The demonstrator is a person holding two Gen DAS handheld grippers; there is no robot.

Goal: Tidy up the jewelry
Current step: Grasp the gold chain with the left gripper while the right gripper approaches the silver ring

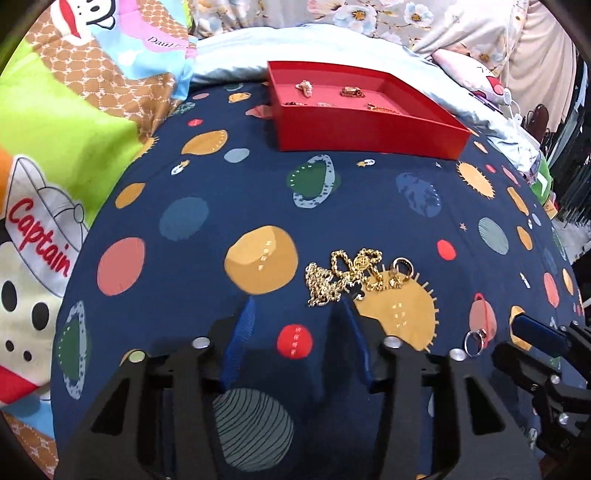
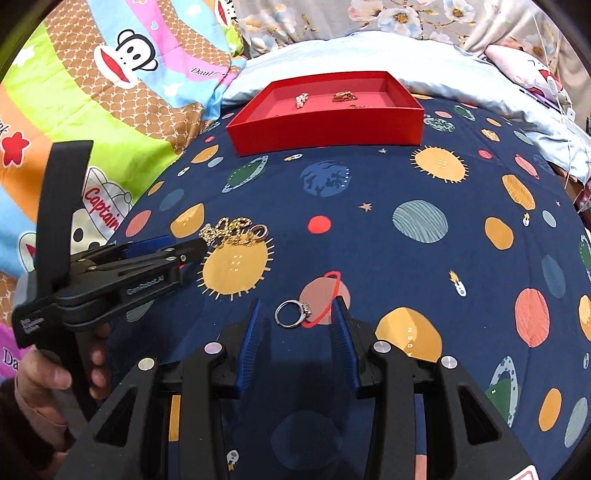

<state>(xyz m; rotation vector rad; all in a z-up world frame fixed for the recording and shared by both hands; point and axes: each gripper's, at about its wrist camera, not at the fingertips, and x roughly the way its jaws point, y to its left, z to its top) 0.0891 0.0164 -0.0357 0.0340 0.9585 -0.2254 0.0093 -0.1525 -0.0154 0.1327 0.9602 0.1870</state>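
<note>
A red tray (image 1: 369, 134) (image 2: 325, 129) lies at the far side of the navy planet-print bedspread and holds several small jewelry pieces (image 1: 352, 91). A tangle of gold chains (image 1: 341, 275) (image 2: 229, 230) with a ring (image 1: 402, 266) beside it lies just ahead of my left gripper (image 1: 299, 306), which is open and empty, its right finger close to the chains. A silver stone ring (image 2: 293, 313) (image 1: 474, 341) lies between the fingertips of my right gripper (image 2: 297, 308), which is open around it. The left gripper also shows in the right wrist view (image 2: 177, 251).
A cartoon-print quilt (image 1: 74, 122) is bunched along the left. A pale blue pillow (image 1: 236, 55) and floral fabric (image 2: 406, 14) lie behind the tray. Cables and clutter sit at the far right edge (image 1: 517, 110). The person's hand (image 2: 48, 384) grips the left tool's handle.
</note>
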